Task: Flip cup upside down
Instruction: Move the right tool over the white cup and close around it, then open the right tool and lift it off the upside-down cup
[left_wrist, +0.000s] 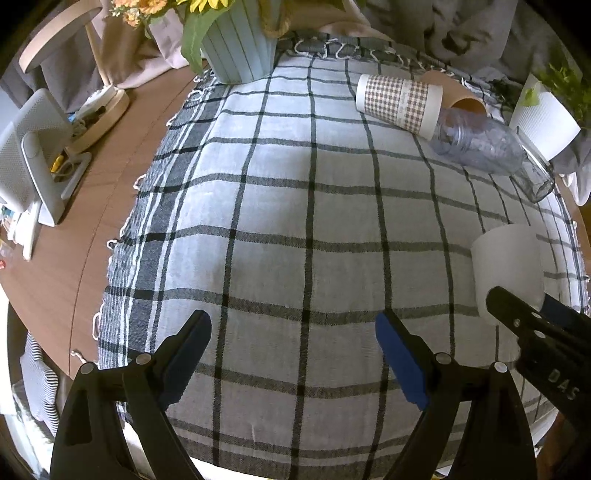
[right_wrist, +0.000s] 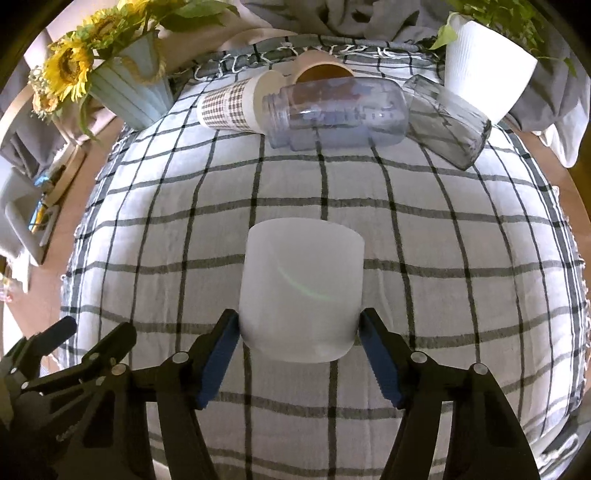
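A white frosted cup (right_wrist: 301, 291) sits on the checked cloth with its closed base up and its wider end down. My right gripper (right_wrist: 298, 332) is shut on the white cup, one blue pad on each side of its lower wall. The cup also shows at the right of the left wrist view (left_wrist: 508, 269), with the right gripper (left_wrist: 524, 317) on it. My left gripper (left_wrist: 293, 332) is open and empty, low over the cloth to the left of the cup.
At the back lie a checked paper cup (right_wrist: 231, 107), a brown paper cup (right_wrist: 321, 72), a clear plastic bottle (right_wrist: 336, 112) and a glass tumbler (right_wrist: 448, 123). A white plant pot (right_wrist: 484, 79) stands back right, a sunflower vase (right_wrist: 127, 88) back left. Wooden table (left_wrist: 99, 206) with a lamp and clutter at left.
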